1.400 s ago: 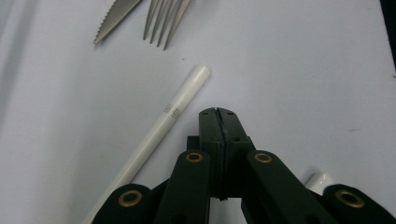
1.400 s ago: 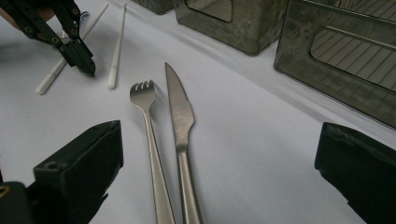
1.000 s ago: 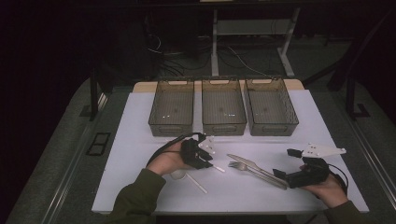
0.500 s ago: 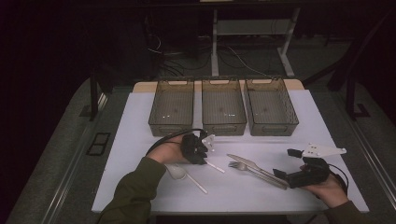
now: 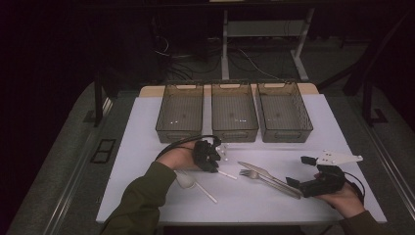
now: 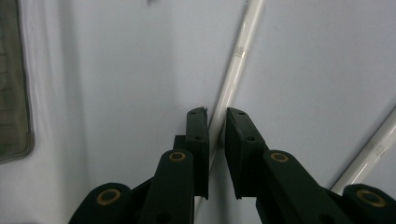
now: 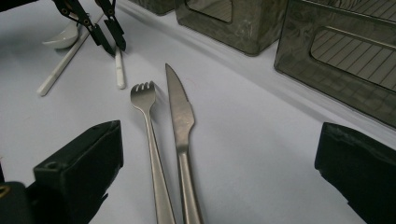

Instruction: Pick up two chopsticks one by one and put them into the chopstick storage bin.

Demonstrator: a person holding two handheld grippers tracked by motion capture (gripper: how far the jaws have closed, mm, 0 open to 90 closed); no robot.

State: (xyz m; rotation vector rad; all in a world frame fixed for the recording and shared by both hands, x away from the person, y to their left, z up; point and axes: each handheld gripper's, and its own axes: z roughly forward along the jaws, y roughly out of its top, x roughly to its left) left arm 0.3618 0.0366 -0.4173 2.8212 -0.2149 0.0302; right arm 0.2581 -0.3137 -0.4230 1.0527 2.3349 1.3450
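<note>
From where I'm sitting, the biggest thing is the white rectangular counter (image 5: 147, 137), with three smoky translucent plastic bins (image 5: 234, 112) lined up side by side along its far edge. Closer to me, a matte steel table knife (image 7: 180, 116) and a matte steel fork (image 7: 149, 126) lie next to each other, handles toward my right gripper (image 5: 313, 185). That one sits low at the right of the counter with its jaws spread wide apart, nothing between them.

The thing I'm actually working is the thin white plastic stick (image 6: 236, 65), lying flat on the counter just in front of the bins, left of the fork. It's slim, straight and glossy, slightly flattened in profile. My left gripper (image 6: 217, 128) has its jaws nearly closed around it, one on each side; I can't tell if they're properly pinching yet. There's a small embossed mark on the stick, too blurry to read. A second white piece (image 6: 373, 147) nearby carries a similar mark, also unreadable. A white plastic spoon (image 5: 193, 182) lies just beside my left hand.
</note>
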